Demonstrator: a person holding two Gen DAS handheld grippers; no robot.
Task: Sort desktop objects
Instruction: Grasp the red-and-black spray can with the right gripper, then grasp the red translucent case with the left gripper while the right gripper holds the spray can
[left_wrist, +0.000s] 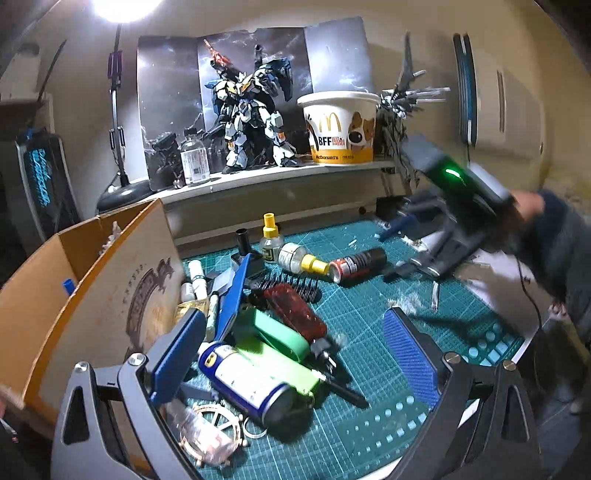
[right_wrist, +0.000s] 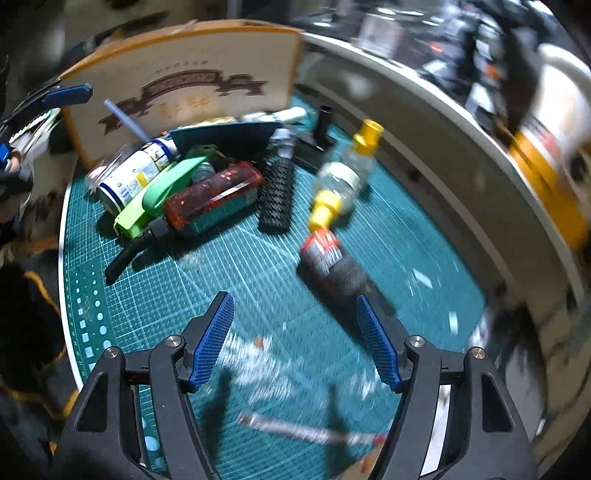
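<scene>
Both jaws released, nothing between the pads.

Left wrist view: we see the left gripper (left_wrist: 295, 350) spread wide above a pile at the centre of the green cutting mat (left_wrist: 369, 332). Under it lies a blue-and-white spray can (left_wrist: 243, 380) on its side, touching a lime-green case (left_wrist: 280, 332) and a red translucent case (left_wrist: 295, 314). A black comb (left_wrist: 291, 288) lies just past them toward 12 o'clock. Further on at 12, one yellow-capped bottle (left_wrist: 271, 240) stands upright; a second one (left_wrist: 301, 258) lies flat beside a black-and-red can (left_wrist: 358, 264). At 9 o'clock sits an open cardboard box (left_wrist: 110, 288); we can make out a blue piece (left_wrist: 68, 286) and something pale inside, but cannot tell more. The right gripper (left_wrist: 406, 236) hangs blurred at 2 o'clock, held by a hand (left_wrist: 528, 206). A shelf (left_wrist: 277, 177) runs across at 12, carrying a robot model (left_wrist: 251, 118), a paper bucket (left_wrist: 340, 127) and a clear bottle (left_wrist: 194, 158). A lamp (left_wrist: 125, 7) glares at 11.

Right wrist view: we find the right gripper (right_wrist: 295, 343) open over bare mat (right_wrist: 258, 266), much motion blur. The black-and-red can (right_wrist: 332, 262) lies just ahead at 1 o'clock, clear of the pads. The pile sits at 10 o'clock, the box (right_wrist: 184, 85) behind it at 11. A thin tool (right_wrist: 295, 432) lies at 6 o'clock.
</scene>
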